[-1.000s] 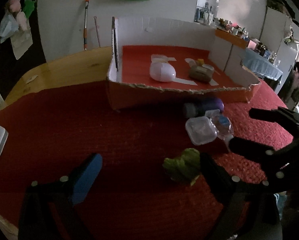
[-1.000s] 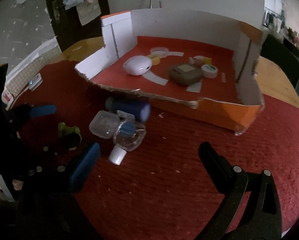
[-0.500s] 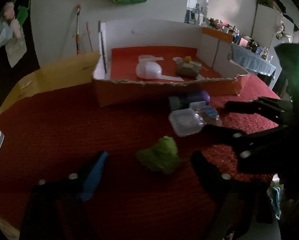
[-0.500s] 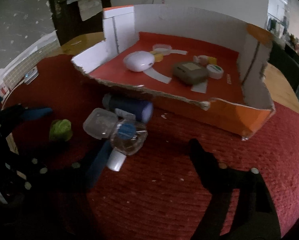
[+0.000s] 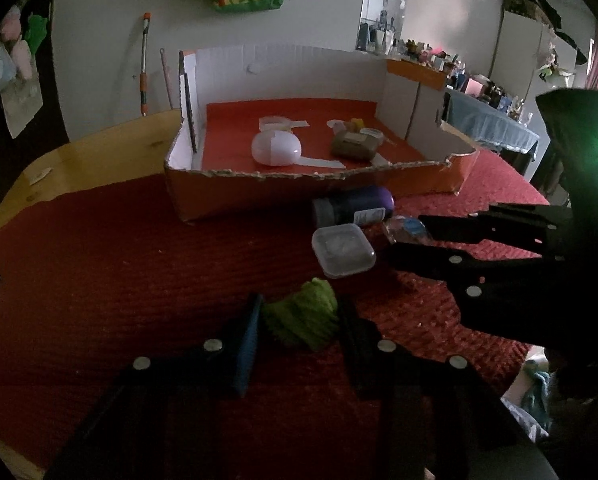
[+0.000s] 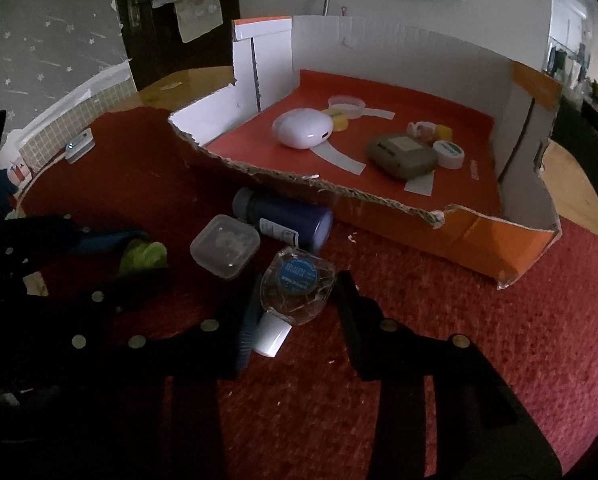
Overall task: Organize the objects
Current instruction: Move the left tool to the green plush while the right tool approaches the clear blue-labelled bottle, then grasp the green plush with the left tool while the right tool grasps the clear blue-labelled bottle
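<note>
On the red cloth, my left gripper [image 5: 299, 316] is shut on a crumpled green item [image 5: 302, 318], also in the right wrist view [image 6: 143, 257]. My right gripper [image 6: 297, 294] is shut on a clear round bottle with a blue label [image 6: 297, 285] and white cap; the bottle also shows in the left wrist view [image 5: 409, 227]. A clear lidded square container [image 6: 225, 246] and a dark blue bottle [image 6: 285, 220] lie beside them. Behind stands an open cardboard box [image 6: 475, 232] with a red floor.
The box holds a white egg-shaped case [image 6: 303, 133], a brown case [image 6: 403, 155], small lids and yellow bits. A small white device [image 6: 79, 146] sits at the cloth's left edge. Bare wood tabletop [image 5: 99, 156] lies beyond the cloth.
Both grippers moved forward and closed: the left around the green item, the right around the clear bottle. Both had been wide open.
</note>
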A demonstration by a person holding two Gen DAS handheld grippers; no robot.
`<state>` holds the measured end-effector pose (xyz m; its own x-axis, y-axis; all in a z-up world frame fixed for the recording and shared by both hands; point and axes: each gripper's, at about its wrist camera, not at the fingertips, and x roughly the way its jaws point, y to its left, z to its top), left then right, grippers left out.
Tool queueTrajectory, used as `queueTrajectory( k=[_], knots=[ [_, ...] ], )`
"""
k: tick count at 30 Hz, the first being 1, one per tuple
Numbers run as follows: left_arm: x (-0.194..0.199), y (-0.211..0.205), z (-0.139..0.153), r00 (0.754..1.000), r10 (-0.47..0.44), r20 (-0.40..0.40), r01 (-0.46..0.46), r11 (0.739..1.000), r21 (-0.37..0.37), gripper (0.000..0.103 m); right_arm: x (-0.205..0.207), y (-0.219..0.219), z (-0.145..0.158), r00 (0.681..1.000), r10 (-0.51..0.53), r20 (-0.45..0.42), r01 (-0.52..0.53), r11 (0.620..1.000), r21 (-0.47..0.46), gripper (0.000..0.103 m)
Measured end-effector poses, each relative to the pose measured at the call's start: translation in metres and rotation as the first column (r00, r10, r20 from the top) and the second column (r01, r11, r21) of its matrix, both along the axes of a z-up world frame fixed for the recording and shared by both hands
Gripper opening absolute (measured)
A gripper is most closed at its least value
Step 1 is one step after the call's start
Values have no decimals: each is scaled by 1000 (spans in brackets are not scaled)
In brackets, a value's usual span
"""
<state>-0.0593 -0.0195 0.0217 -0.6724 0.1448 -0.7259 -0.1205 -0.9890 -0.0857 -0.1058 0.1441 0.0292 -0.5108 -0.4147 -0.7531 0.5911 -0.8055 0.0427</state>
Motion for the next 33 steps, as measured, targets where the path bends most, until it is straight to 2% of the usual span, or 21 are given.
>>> queueTrajectory(
  k=[11, 25, 33],
  knots=[
    [-3, -2, 8, 1000, 8, -9, -8, 1000, -4, 37, 12, 12, 17, 1000, -1, -3, 1, 999, -46, 36],
    [-7, -2, 14, 1000, 8, -16, -8, 1000, -4, 37, 12, 21, 23, 1000, -13, 13, 14, 997, -76, 36],
    [-14, 1, 32, 999, -11, -53, 10, 1000, -15, 37, 10, 26, 39, 1000, -9, 10, 10, 992, -123, 36]
  ],
)
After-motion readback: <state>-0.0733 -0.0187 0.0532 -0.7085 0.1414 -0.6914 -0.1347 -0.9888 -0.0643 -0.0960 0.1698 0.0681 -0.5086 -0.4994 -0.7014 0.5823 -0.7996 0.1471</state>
